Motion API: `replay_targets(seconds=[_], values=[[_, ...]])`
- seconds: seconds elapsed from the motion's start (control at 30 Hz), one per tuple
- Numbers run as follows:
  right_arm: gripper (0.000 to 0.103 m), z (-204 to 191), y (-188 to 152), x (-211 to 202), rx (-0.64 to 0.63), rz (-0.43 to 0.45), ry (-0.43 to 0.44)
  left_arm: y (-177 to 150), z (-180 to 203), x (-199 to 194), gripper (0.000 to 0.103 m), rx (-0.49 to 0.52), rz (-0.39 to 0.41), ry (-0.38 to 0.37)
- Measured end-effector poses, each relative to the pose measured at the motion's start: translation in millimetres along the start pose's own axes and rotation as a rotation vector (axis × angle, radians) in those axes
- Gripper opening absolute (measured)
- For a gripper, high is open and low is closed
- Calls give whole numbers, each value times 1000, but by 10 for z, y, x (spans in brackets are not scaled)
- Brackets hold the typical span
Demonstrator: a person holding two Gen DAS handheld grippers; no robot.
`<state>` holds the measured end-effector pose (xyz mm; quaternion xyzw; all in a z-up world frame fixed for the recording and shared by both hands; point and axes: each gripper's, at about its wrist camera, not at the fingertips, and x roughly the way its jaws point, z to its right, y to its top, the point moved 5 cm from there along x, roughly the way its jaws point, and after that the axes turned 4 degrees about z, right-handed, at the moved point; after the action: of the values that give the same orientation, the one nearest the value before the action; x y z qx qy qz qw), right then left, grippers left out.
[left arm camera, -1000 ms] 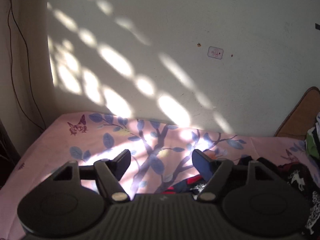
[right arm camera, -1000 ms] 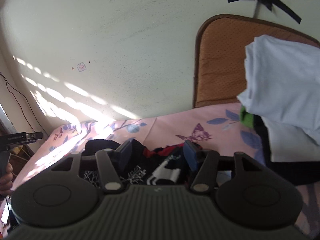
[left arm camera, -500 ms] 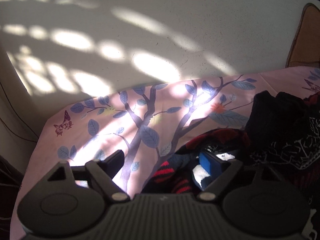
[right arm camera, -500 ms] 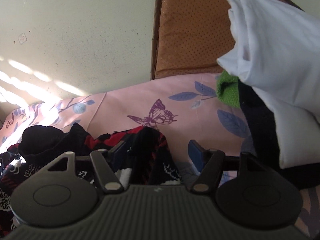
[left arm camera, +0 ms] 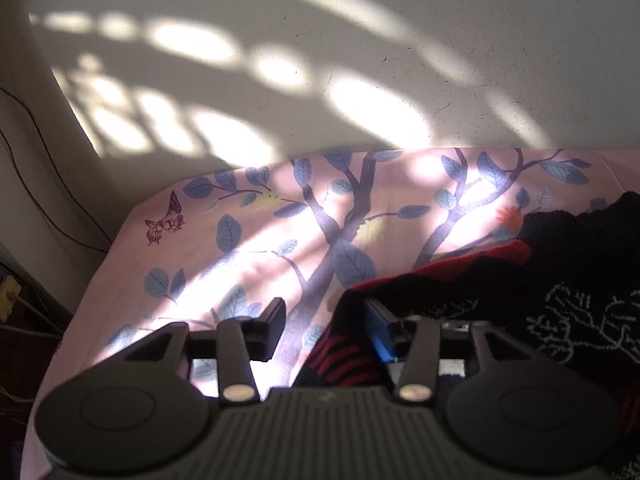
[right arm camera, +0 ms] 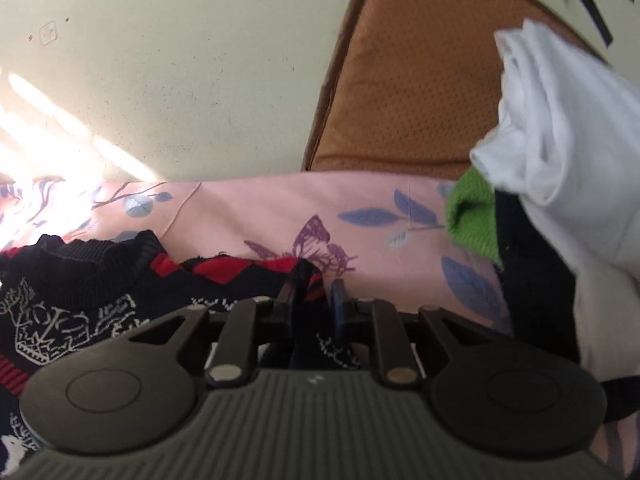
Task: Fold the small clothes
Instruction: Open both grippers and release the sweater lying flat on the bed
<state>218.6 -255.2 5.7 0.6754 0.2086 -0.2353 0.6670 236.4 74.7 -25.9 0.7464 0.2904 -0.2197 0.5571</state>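
A dark knit sweater [left arm camera: 520, 296] with red stripes and white patterns lies crumpled on the pink leaf-print bed sheet [left arm camera: 256, 248]. My left gripper [left arm camera: 324, 324] is open, its jaws apart around the sweater's left edge. In the right wrist view the sweater [right arm camera: 100, 296] lies at the left. My right gripper [right arm camera: 313, 300] has its jaws nearly together, pinching the sweater's red-striped edge between them.
A pile of clothes with a white garment [right arm camera: 560, 136], a green piece [right arm camera: 472, 216] and a black one stands at the right. A brown cushion [right arm camera: 412, 80] leans on the cream wall [left arm camera: 320, 60]. Cables [left arm camera: 36, 184] hang at the left of the bed.
Both grippers have dropped down to the sweater. My right gripper has closed from open onto the sweater's edge. My left gripper has narrowed and moved in on the sweater's left edge.
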Motion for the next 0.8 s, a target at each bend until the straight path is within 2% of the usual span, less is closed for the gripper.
replay_targets(seconds=[0.03, 0.17, 0.23, 0.37, 0.4, 0.53, 0.67, 0.8], values=[[52, 11, 14, -50, -7, 1, -19, -2, -23, -87, 46, 2, 15, -16], [54, 198, 88, -524, 79, 78, 48, 39, -366, -614, 46, -22, 107, -8], [54, 291, 57, -866, 114, 121, 100, 22, -575, -955, 54, -63, 166, -29], [54, 429, -298, -1539, 157, 172, 177, -119, -703, -1568, 81, -118, 276, -106], [54, 448, -429, -1677, 160, 176, 185, -180, -651, -1664, 84, -118, 290, -137], [55, 388, -920, -2157, 115, 173, 221, -439, -224, -1840, 84, -85, 292, -261], [57, 179, -1379, -2494, 33, 100, 277, -635, 287, -1862, 84, -59, 256, -380], [65, 46, -1787, -2599, -43, 15, 303, -780, 642, -1870, 84, -12, 235, -435]])
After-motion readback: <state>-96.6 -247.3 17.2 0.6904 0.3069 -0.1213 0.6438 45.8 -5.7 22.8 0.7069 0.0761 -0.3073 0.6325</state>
